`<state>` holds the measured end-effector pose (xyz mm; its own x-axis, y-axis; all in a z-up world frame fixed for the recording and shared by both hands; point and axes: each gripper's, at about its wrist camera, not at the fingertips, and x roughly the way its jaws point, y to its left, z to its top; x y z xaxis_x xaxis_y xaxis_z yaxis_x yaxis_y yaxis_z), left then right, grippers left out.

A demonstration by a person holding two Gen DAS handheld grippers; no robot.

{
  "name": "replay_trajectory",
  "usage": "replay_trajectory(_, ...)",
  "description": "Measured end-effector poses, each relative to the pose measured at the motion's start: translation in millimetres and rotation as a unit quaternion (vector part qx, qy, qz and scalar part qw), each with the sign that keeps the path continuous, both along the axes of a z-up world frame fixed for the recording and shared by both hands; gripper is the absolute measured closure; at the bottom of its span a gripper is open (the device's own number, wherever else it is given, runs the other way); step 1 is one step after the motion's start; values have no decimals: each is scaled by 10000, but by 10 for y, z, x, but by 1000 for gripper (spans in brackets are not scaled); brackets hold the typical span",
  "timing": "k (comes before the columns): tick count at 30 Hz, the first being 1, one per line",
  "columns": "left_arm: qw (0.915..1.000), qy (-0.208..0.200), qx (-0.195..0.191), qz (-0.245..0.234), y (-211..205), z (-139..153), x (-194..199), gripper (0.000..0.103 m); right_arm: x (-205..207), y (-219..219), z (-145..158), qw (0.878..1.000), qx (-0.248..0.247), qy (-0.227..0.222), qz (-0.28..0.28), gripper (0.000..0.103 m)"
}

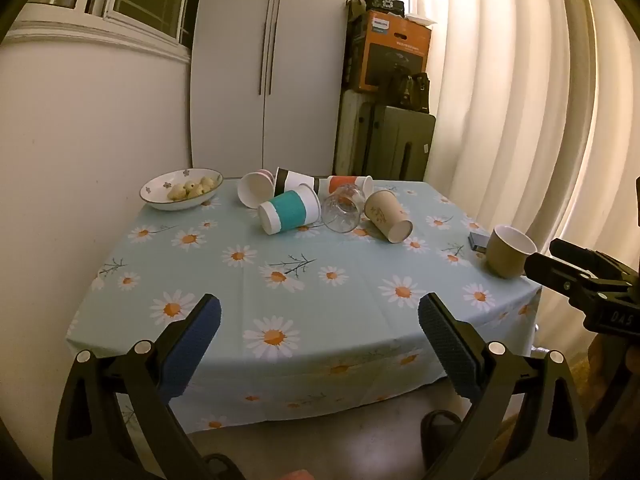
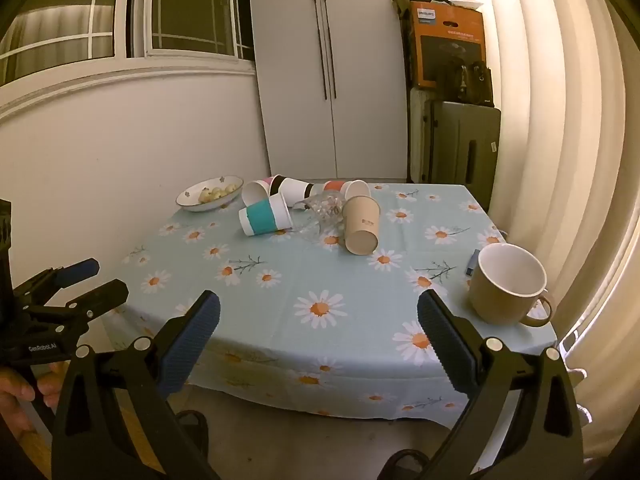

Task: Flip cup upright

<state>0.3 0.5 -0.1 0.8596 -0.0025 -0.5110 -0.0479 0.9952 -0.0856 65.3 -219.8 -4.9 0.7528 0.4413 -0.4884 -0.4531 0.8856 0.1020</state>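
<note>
I hold both the left gripper [image 1: 319,322] and right gripper [image 2: 319,320] spread wide, empty, short of the table; the tipped cups [image 1: 290,212] crowd together at its far side, so reaching in risks knocking the glass [image 1: 343,208] rolling

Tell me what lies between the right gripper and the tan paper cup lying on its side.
Only bare daisy tablecloth lies between the open right gripper and the tan paper cup, as the right wrist view shows. The beige mug stands off to the right.
</note>
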Motion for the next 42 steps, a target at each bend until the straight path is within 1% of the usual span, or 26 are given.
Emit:
replay_trajectory(16, 10000, -6, 53, -11, -13, -44, -30, 6, -7, -1, -13, 10000, 19, -9, 5, 5)
replay_trajectory(42, 10000, 14, 76, -31, -84, -19, -9, 6, 9, -15, -43, 10000, -25, 35, 11, 5)
